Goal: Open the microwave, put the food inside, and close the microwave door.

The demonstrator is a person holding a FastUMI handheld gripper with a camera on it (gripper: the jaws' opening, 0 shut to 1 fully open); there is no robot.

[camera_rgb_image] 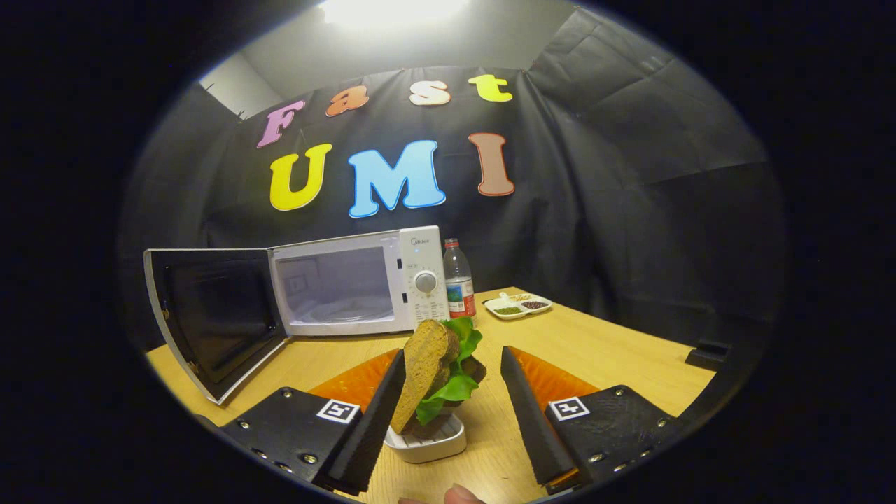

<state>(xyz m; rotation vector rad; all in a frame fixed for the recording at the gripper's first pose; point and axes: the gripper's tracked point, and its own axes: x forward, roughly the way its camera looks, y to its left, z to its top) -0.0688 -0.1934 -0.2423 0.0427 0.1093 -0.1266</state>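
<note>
Hovering my spread-fingered gripper [451, 413] around the sandwich [439, 374] in its dish [428, 442], short of the open microwave [350, 287], I judge grasping comes next.

sandwich [439, 374] between parted hand-held gripper [451, 413], microwave [357, 283] open

White microwave [360, 283], door [213, 318] swung open w/ dark glass panel and pale frame; grey dial on the white control strip. Brown bread sandwich [437, 367] w/ bright green lettuce, standing in small white dish [428, 442]. Clear bottle [459, 280], red cap, red-white label. White divided tray [518, 305] w/ green, dark red, tan fillings. Light wood-grain worktop [595, 350]. Black-and-white square markers on tool [451, 427], fingers spread apart.
</note>
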